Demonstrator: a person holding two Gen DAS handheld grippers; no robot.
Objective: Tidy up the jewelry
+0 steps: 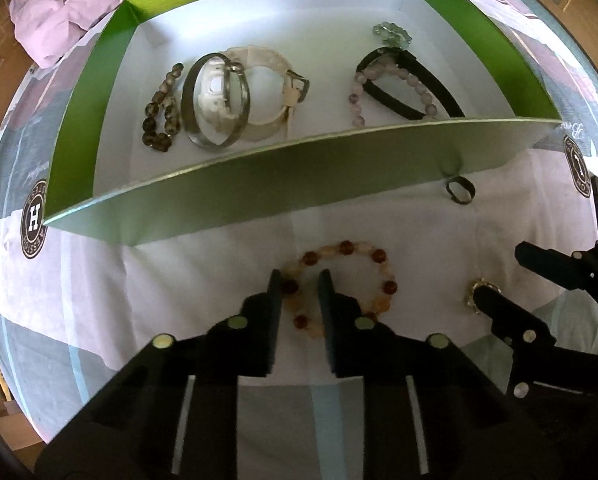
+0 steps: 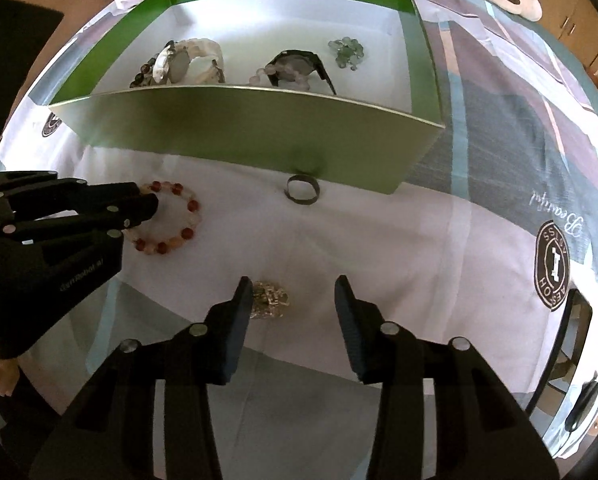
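The green box serves as the landmark. Stored inside it: a brown bead bracelet, a metal bangle, a white watch, a lilac bead bracelet and a black strap. Three items remain on the bedsheet in front of the box: a red-and-amber bead bracelet, a dark ring against the front wall, and a gold cluster. The left gripper has its jaws narrowly parted astride the bracelet's strand; contact cannot be confirmed. The right gripper stands spread, the cluster beside its left finger.
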